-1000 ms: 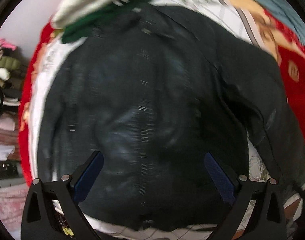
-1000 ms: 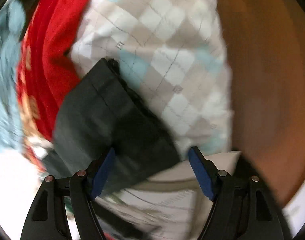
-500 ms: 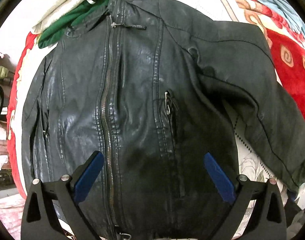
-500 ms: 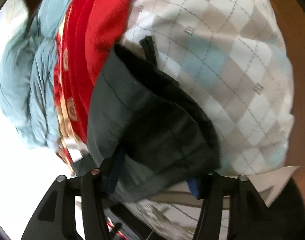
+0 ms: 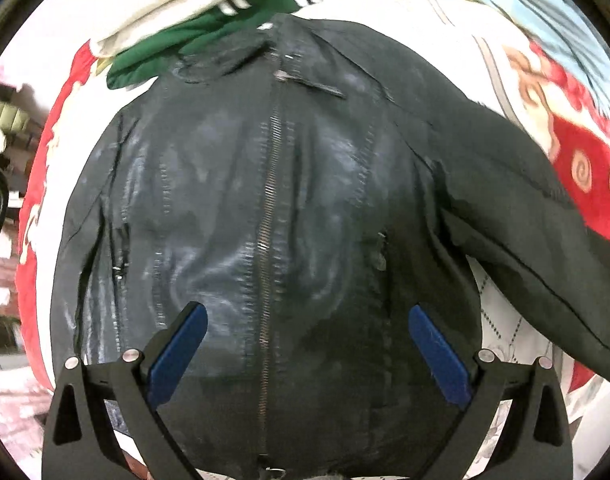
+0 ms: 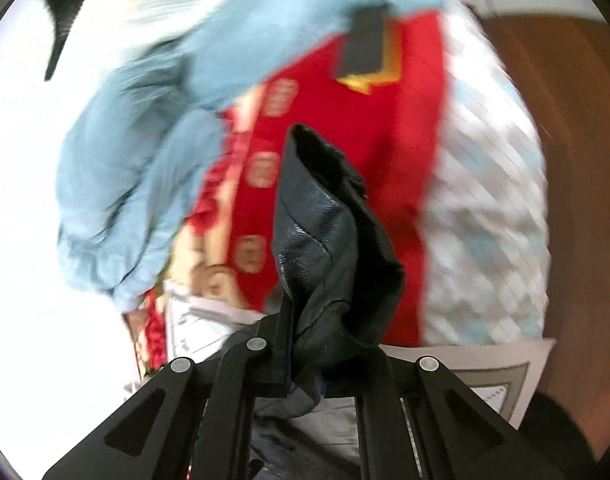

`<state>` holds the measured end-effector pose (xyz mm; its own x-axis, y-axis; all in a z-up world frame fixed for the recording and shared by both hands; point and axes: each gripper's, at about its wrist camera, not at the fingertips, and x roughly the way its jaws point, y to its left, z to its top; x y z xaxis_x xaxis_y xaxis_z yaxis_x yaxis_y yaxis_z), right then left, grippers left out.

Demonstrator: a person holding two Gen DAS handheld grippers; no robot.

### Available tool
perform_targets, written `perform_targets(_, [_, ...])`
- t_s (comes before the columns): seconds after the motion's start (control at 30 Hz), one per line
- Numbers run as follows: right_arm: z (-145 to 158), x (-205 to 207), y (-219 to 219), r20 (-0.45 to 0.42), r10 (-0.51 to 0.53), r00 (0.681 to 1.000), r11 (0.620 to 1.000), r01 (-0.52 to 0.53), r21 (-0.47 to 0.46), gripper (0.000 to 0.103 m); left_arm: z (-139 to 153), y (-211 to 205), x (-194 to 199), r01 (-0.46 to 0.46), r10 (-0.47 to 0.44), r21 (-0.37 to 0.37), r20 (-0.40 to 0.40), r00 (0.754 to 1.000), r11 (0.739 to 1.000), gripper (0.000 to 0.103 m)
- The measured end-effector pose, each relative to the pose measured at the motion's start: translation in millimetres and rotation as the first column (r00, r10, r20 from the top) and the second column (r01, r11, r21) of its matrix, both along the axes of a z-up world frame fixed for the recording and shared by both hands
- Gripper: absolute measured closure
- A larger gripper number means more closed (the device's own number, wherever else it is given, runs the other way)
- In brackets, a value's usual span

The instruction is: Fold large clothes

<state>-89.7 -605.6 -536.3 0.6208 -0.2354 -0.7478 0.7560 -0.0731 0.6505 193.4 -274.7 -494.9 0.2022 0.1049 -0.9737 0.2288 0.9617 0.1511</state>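
Note:
A black leather jacket (image 5: 273,208) lies front up on the bed, zipped, collar at the top of the left wrist view. Its right-hand sleeve (image 5: 537,240) stretches out toward the lower right. My left gripper (image 5: 305,344) hangs open above the jacket's lower front, blue pads wide apart, nothing between them. In the right wrist view my right gripper (image 6: 305,368) is shut on the black sleeve cuff (image 6: 333,248), which stands up bunched from between the jaws, lifted off the bedding.
A green garment with white stripes (image 5: 225,28) and a cream one (image 5: 165,4) lie above the collar. Red patterned blanket (image 6: 345,128), a light blue blanket (image 6: 153,148) and a checked pillow (image 6: 485,232) lie beyond the cuff. Brown floor (image 6: 565,160) lies to the right.
The right gripper closed on the sleeve cuff and lifted it off the bed, tilting up. The left gripper drifted slightly over the jacket and stayed open.

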Motion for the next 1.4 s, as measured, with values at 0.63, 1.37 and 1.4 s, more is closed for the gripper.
perform_targets(0.63, [3.8, 412.5, 328.1, -0.151, 0.921, 0.36, 0.343, -0.931, -0.125, 0.096, -22.2, 257.5, 47.7, -0.507, 0.504, 0.075, 0.047, 0.862, 0.859, 0.0])
perform_targets(1.37, [-74.8, 320.5, 315.5, -0.097, 0.995, 0.035, 0.058, -0.969, 0.242, 0.035, -81.0, 498.2, -102.4, -0.937, 0.888, -0.228, -0.321, 0.33, 0.266, 0.001])
perform_targets(1.4, [-83.1, 313.0, 314.3, -0.103, 0.994, 0.026, 0.053, -0.963, 0.265, 0.035, -92.3, 514.0, -111.4, -0.945, 0.896, -0.261, -0.345, 0.28, 0.195, 0.001])
